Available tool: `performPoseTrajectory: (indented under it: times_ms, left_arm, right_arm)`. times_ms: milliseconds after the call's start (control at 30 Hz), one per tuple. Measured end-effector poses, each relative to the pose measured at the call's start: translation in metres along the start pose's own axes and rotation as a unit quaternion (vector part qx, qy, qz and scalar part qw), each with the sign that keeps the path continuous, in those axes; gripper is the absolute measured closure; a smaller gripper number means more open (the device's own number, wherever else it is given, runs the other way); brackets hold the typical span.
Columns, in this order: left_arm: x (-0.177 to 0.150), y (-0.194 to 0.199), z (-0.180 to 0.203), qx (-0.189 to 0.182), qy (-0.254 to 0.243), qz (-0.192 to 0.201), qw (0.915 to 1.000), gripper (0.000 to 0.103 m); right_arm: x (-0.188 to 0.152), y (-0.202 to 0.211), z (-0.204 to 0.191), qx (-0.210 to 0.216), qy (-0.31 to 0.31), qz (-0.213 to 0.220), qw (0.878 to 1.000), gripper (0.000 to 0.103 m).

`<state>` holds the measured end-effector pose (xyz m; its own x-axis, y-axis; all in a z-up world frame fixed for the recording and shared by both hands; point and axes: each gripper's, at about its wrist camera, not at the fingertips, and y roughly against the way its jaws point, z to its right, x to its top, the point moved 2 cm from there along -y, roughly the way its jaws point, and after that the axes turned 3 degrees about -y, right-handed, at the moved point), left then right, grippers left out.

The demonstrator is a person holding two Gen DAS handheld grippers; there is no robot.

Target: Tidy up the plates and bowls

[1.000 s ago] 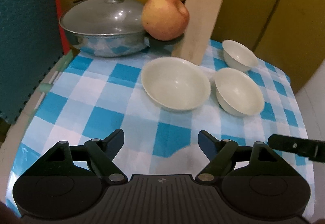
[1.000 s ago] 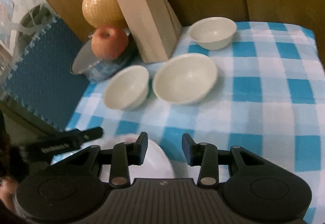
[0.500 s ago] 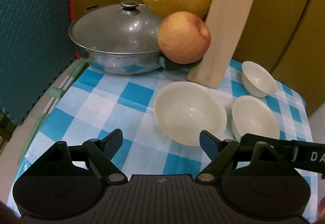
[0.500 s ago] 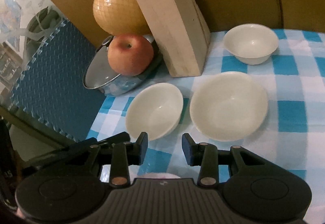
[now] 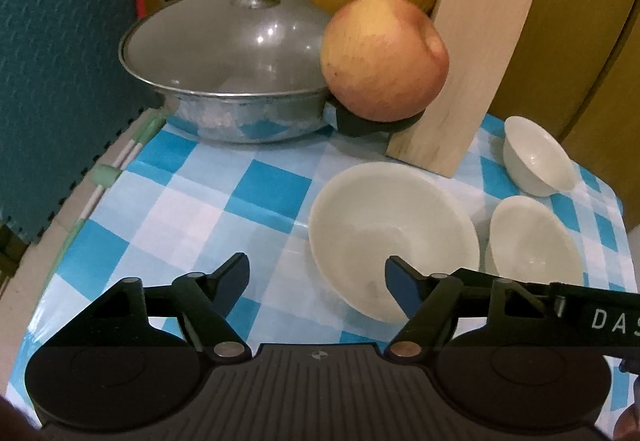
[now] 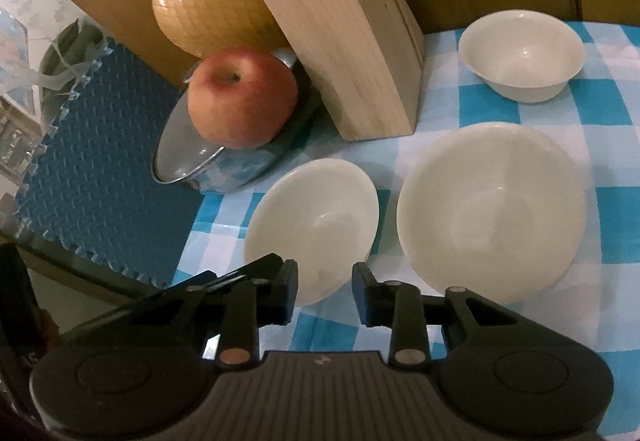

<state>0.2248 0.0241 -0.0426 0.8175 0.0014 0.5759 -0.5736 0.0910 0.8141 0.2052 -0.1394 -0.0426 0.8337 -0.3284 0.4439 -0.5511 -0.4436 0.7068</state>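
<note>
Left gripper (image 5: 316, 275): jaws spread wide, empty, low centre of frame over the checked tablecloth (image 5: 192, 209).
Right gripper (image 6: 325, 291): jaws parted, nothing between them, at the near rim of the medium bowl (image 6: 312, 227).
Large bowl (image 6: 492, 211): centre right, just beside the medium bowl.
Small bowl (image 6: 520, 55): upper right, apart.
Knife block (image 6: 340, 41): upper centre.
Apple (image 6: 242, 97): resting on the lidded pan (image 5: 228, 57).

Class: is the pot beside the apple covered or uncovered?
Covered: a domed lid with a knob sits on the pot, rim to rim.
</note>
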Motion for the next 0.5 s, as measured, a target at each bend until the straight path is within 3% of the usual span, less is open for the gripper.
performPoseTrajectory:
  times_ms: [100, 267, 367, 500]
  left_arm:
    - [0.000, -0.008, -0.001, -0.005, 0.003, -0.007, 1.0000, 0.028]
    - [-0.001, -0.023, 0.000, -0.017, 0.005, -0.025, 0.9995, 0.047]
    - [-0.001, -0.032, 0.001, -0.018, 0.005, -0.034, 0.9993, 0.052]
    - [-0.004, -0.031, 0.015, 0.001, -0.046, -0.022, 0.9987, 0.065]
  right_arm:
    - [0.001, -0.006, 0.002, -0.004, -0.004, -0.003, 1.000, 0.078]
    - [0.003, -0.020, 0.009, -0.007, -0.021, -0.015, 1.000, 0.079]
    - [0.003, -0.028, 0.014, -0.009, -0.030, -0.017, 0.999, 0.083]
    - [0.001, -0.028, 0.010, -0.015, -0.009, -0.010, 1.000, 0.092]
